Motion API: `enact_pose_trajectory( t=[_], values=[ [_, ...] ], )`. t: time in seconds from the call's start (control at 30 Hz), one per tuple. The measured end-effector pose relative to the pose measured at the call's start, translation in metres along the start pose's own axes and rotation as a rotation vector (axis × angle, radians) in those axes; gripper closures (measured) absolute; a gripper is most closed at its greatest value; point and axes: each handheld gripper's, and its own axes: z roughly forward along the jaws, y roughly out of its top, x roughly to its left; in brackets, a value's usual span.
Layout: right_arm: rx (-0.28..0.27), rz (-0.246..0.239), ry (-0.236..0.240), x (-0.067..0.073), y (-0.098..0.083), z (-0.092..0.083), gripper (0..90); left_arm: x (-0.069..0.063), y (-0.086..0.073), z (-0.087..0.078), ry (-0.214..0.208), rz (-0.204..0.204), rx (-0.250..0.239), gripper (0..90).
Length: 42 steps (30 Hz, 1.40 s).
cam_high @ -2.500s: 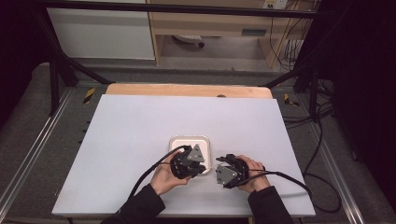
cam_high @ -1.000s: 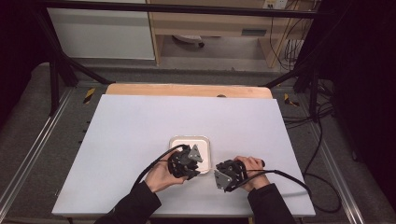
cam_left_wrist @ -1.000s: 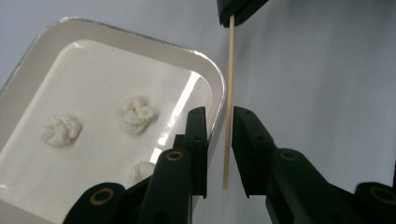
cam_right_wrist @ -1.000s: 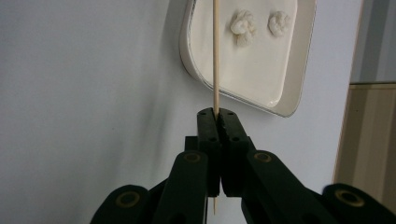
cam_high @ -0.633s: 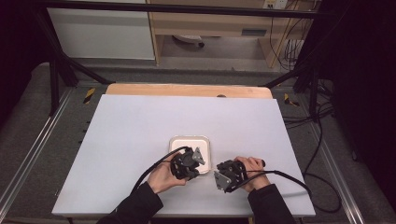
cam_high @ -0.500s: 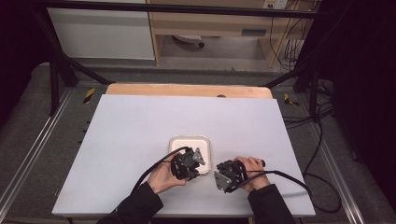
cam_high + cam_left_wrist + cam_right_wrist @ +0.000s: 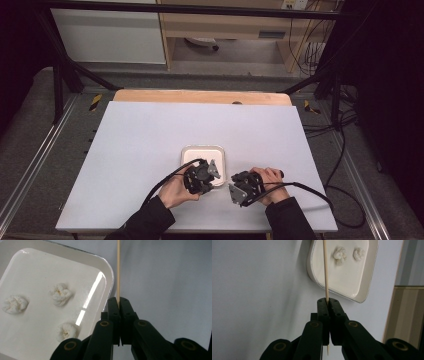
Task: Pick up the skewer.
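White tray (image 7: 106,275), pale wooden skewer (image 7: 118,267), black jaws

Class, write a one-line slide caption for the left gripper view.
Hand-held gripper clamps a wooden skewer beside a white tray holding three marshmallows.

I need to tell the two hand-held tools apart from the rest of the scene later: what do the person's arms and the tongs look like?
Both arms wear dark sleeves. The left tongs and right tongs are black, each topped by a grey three-cornered plate and trailing a black cable. Up close, each has two flat black jaws on hinged black links with brass-coloured ringed pivots.
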Motion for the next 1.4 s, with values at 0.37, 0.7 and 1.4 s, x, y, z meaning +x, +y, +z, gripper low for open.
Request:
enact_pose_trajectory(
  t=[0.37,0.7,1.4],
  values=[
    [-0.042,0.359,-0.039,-0.007,-0.023,-0.012,49.8,0.007,-0.017,-0.011,0.034,-0.037,-0.021,88.6],
    [-0.065,0.761,0.003,0.003,-0.057,-0.009,29.7,0.016,-0.047,-0.031,0.071,-0.111,-0.090,88.6],
    [-0.204,1.268,0.077,0.010,-0.077,-0.015,2.7,0.014,-0.124,-0.055,0.168,-0.295,-0.300,88.5]
  ],
)
